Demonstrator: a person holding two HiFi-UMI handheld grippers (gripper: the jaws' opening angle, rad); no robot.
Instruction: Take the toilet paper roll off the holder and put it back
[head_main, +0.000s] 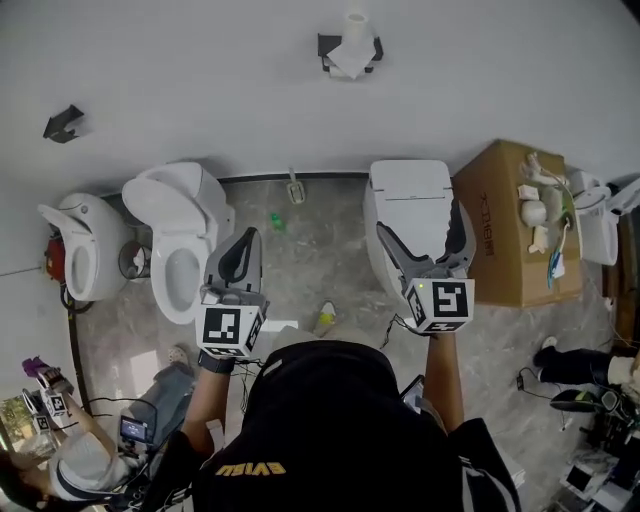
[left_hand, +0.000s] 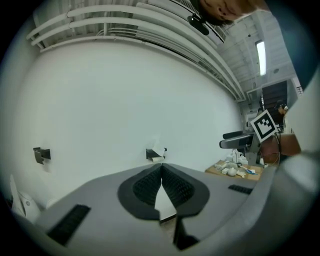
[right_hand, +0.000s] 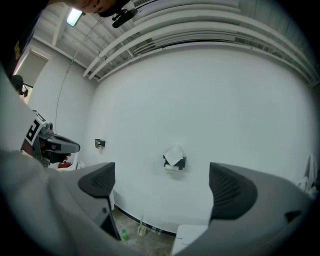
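The toilet paper roll (head_main: 352, 45) hangs on a dark wall holder (head_main: 327, 47) high on the white wall, with a loose sheet draped over it. Both grippers are held well short of it, above the floor. My left gripper (head_main: 244, 250) is shut with nothing between its pads; in its own view the roll (left_hand: 156, 154) shows just above the closed pads (left_hand: 150, 186). My right gripper (head_main: 425, 236) stands wide open and empty. The roll (right_hand: 174, 159) lies far ahead between its two jaws.
A second, empty holder (head_main: 62, 124) is on the wall at the left. Below stand an open toilet (head_main: 185, 240), another toilet (head_main: 75, 245) and a closed-lid toilet (head_main: 405, 200). A cardboard box (head_main: 495, 225) holds small items. A person crouches at the lower left (head_main: 80, 460).
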